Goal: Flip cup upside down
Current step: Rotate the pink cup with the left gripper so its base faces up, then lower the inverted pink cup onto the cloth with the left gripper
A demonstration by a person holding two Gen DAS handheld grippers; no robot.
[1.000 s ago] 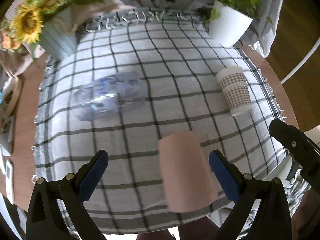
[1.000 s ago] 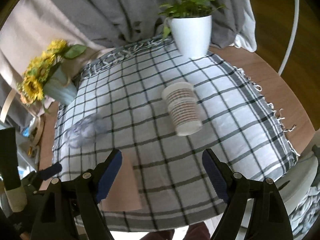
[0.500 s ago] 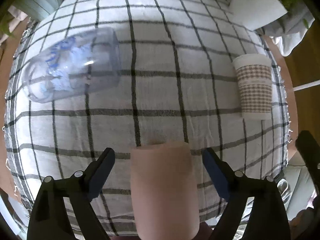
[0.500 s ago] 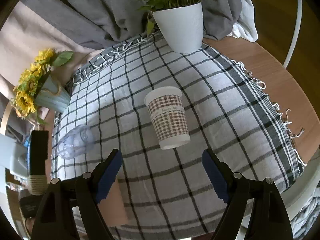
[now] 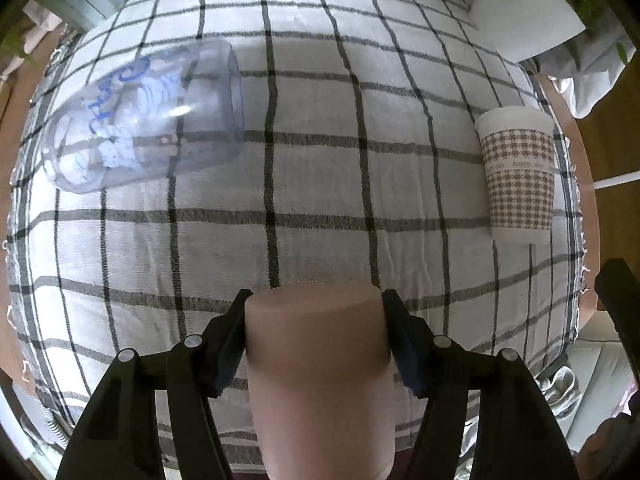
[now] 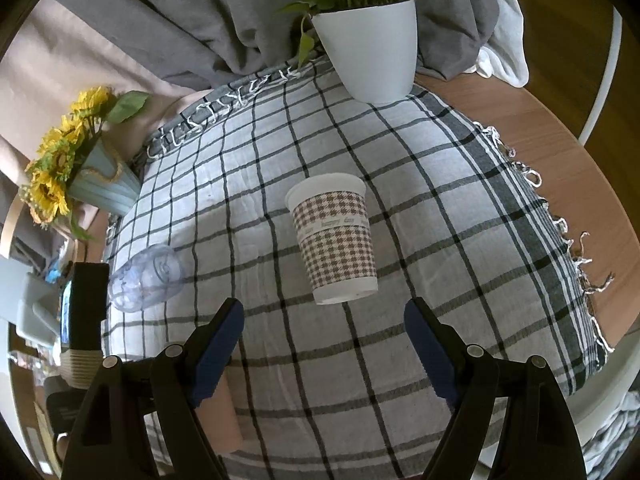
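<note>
A plain pink cup [image 5: 320, 368] stands near the front edge of the checked tablecloth [image 5: 320, 184]. My left gripper [image 5: 316, 344] is shut on it, one pad on each side near its top. The pink cup also shows in the right wrist view [image 6: 222, 420], half hidden behind my right gripper's left finger. A houndstooth paper cup [image 6: 336, 240] stands bottom-up on the cloth; it also shows in the left wrist view [image 5: 520, 172]. My right gripper [image 6: 324, 344] is open and empty, just in front of the paper cup.
A clear plastic cup with blue print [image 5: 144, 116] lies on its side at the left, also in the right wrist view [image 6: 146, 278]. A white plant pot [image 6: 370, 48] stands at the back right. A blue pot of sunflowers [image 6: 96, 184] stands at the back left.
My left gripper moved forward and down around the pink cup and closed on it. My right gripper drew nearer to the paper cup and stayed open.
</note>
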